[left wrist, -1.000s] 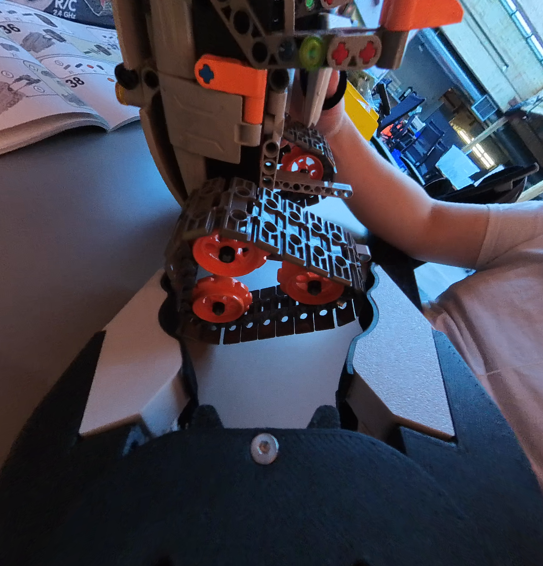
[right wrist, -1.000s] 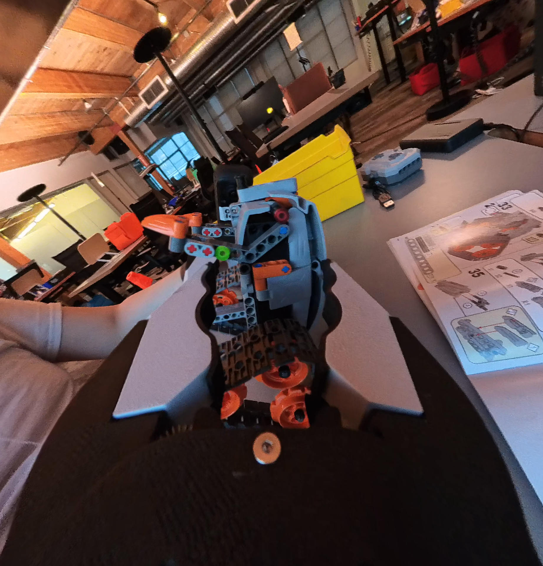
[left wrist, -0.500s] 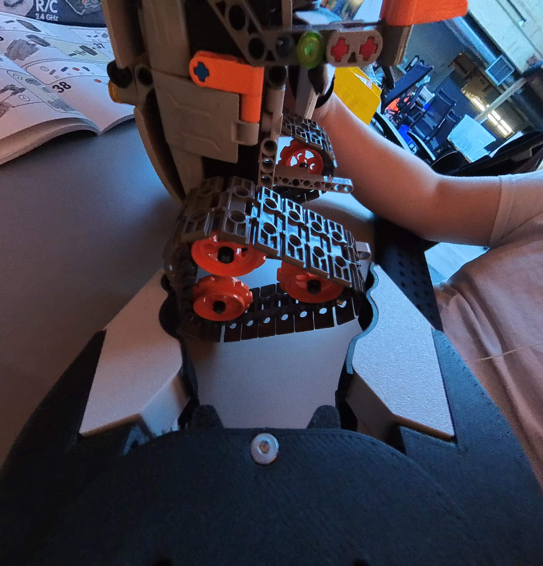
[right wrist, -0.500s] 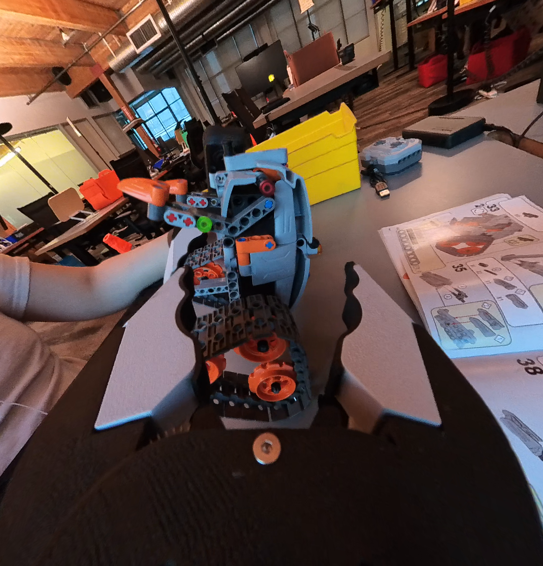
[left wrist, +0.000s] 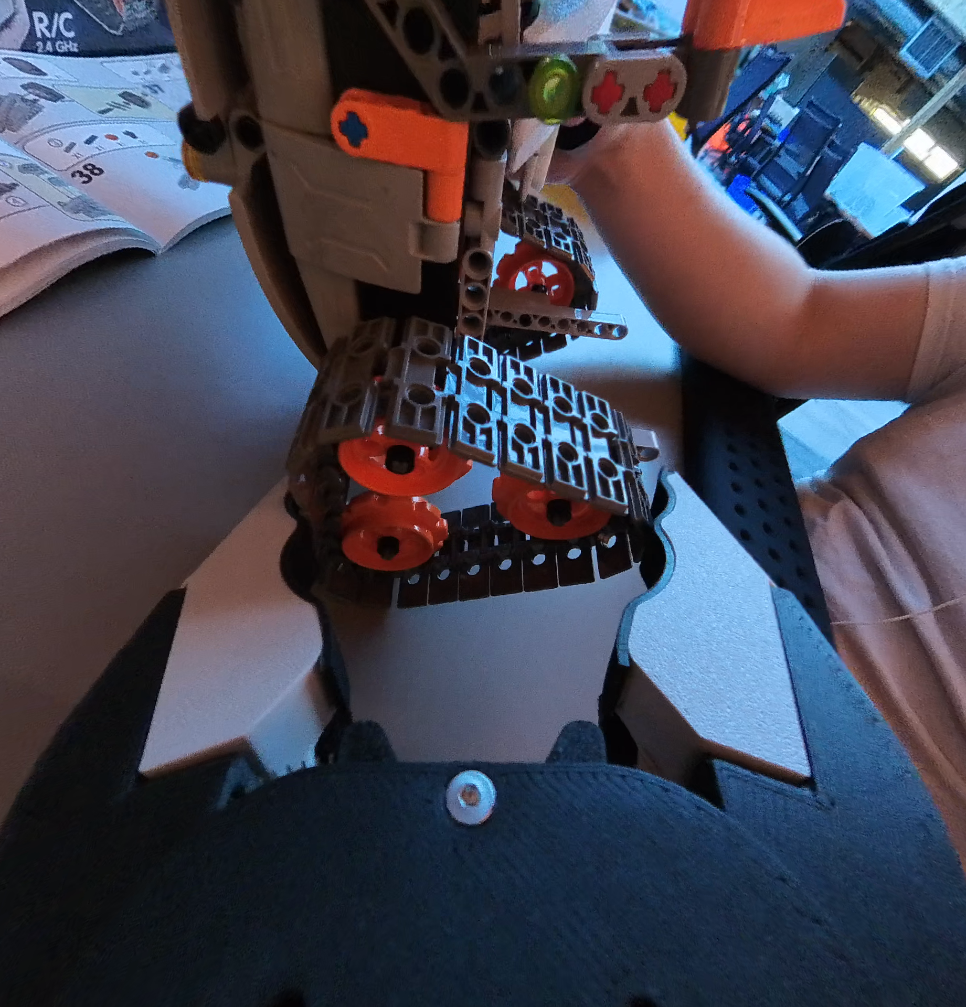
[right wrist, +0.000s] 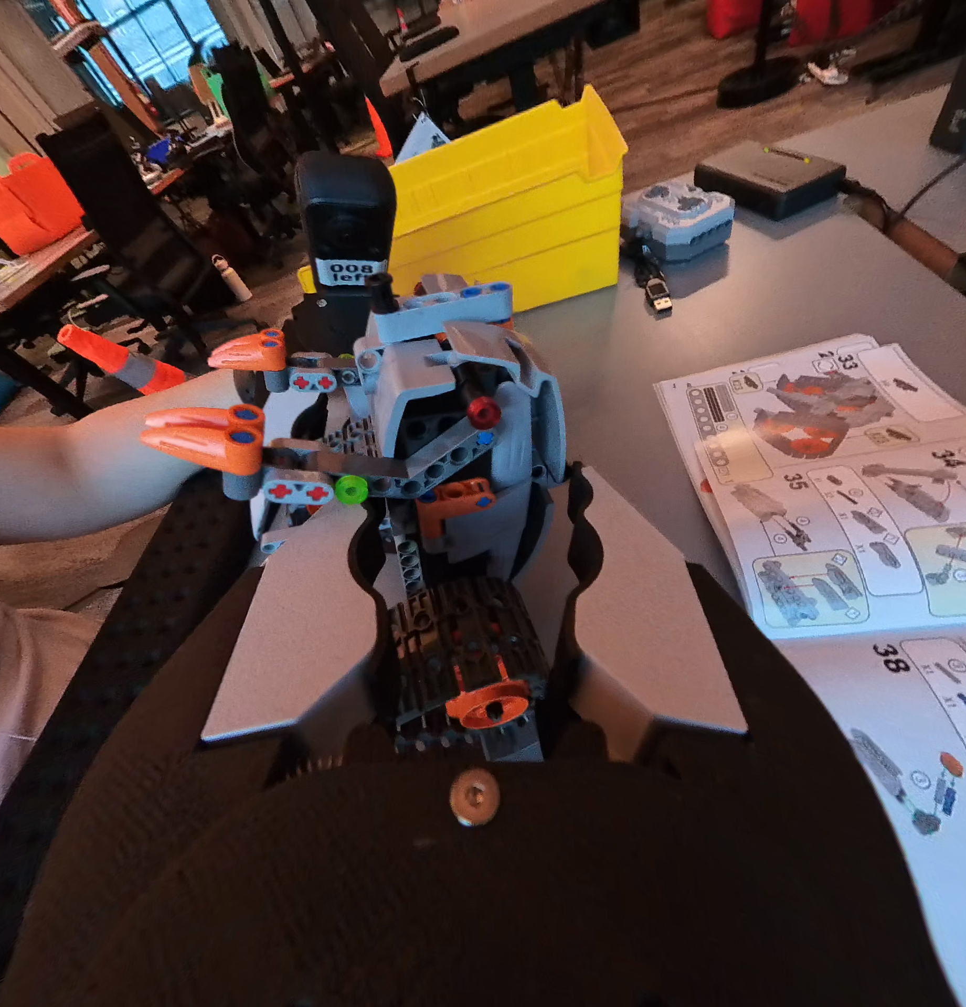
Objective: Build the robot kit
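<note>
**Right gripper back on the tracked model, left grip unchanged**

Half a second ago the right gripper (right wrist: 475, 496) stood wide apart, with the brick-built tracked model (right wrist: 415, 392) off toward its left finger and a clear gap on the other side. Now its fingers have drawn in again and sit on either side of one track unit (right wrist: 464, 637), with the dark tread filling the space between them. From the right wrist view it reads as clamped on that track, much as it was a second ago (the picture is a little blurred, so how firmly it presses cannot be told).

The left gripper (left wrist: 472, 490) has not let go through any of this. Its fingers are moderately apart and closed against the two ends of the other track unit (left wrist: 524, 425), whose orange wheels sit between the pads.

The model stands upright over the grey table (right wrist: 742, 305), its orange claw pieces pointing out toward the person's forearm (right wrist: 61, 479). Both grippers now hold it, one on each track.

An open instruction booklet (right wrist: 829, 490) lies on the table just to the right. A yellow bin (right wrist: 502, 207) and a grey controller (right wrist: 679, 218) sit farther back, well apart from the model.
</note>
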